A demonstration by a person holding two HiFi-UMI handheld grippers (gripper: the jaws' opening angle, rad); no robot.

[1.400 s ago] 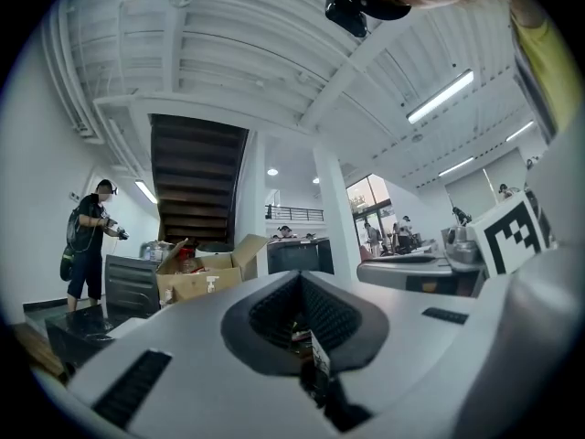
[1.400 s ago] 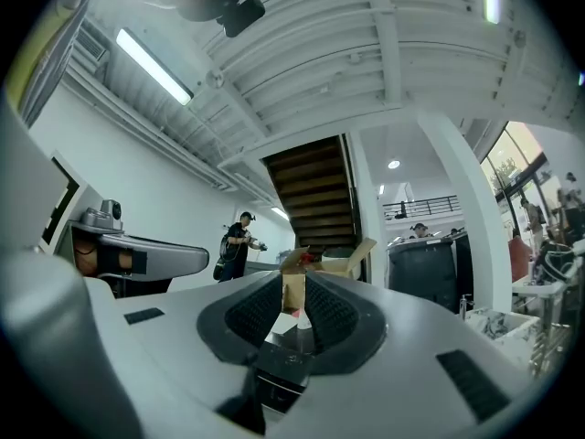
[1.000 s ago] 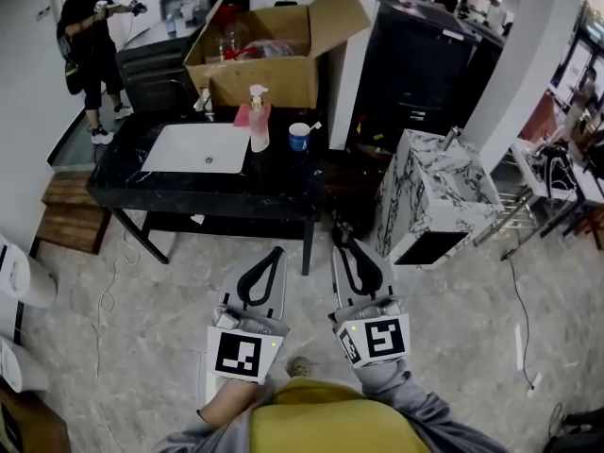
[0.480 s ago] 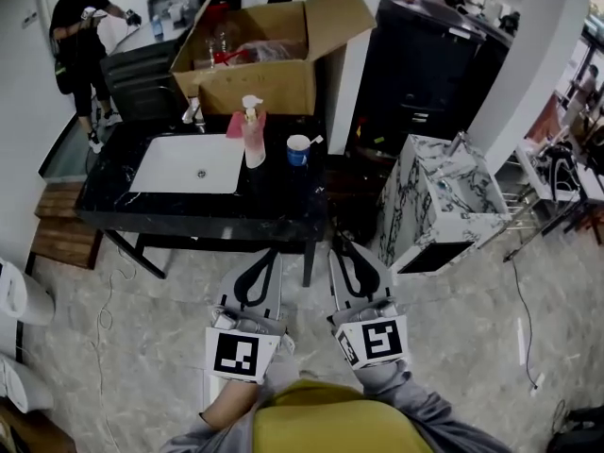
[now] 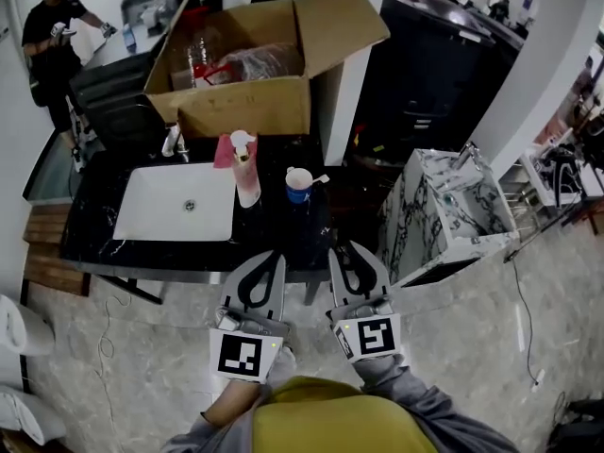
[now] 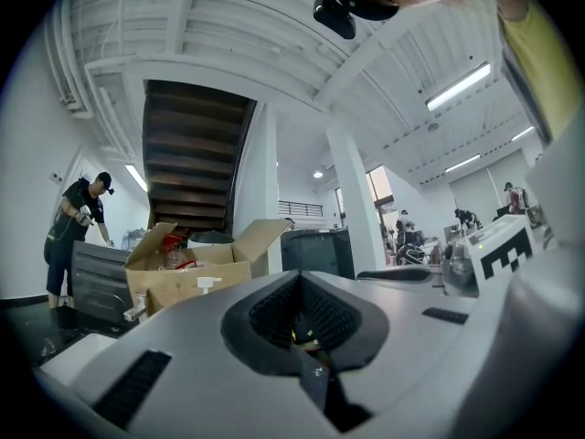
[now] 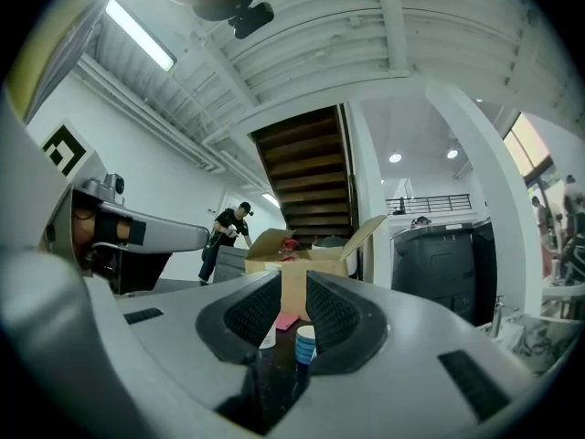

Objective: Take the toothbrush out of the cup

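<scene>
A blue cup with a white rim stands on the black counter, right of the soap dispenser. The pale handle of the toothbrush sticks out over the cup's right rim. Both grippers point level at the counter's front edge, short of the cup. My right gripper is open and empty; in the right gripper view the cup shows low between the open jaws of my right gripper. My left gripper is shut with nothing in it, and in the left gripper view my left gripper hides the cup.
A white sink with a tap fills the counter's left half. A soap dispenser stands beside it, an open cardboard box behind. A marbled cabinet stands right of the counter. A person works at the far left.
Both grippers have moved forward together to the counter's front edge, and the counter, cup and box have drawn nearer in the head view. The jaws look the same as before.
</scene>
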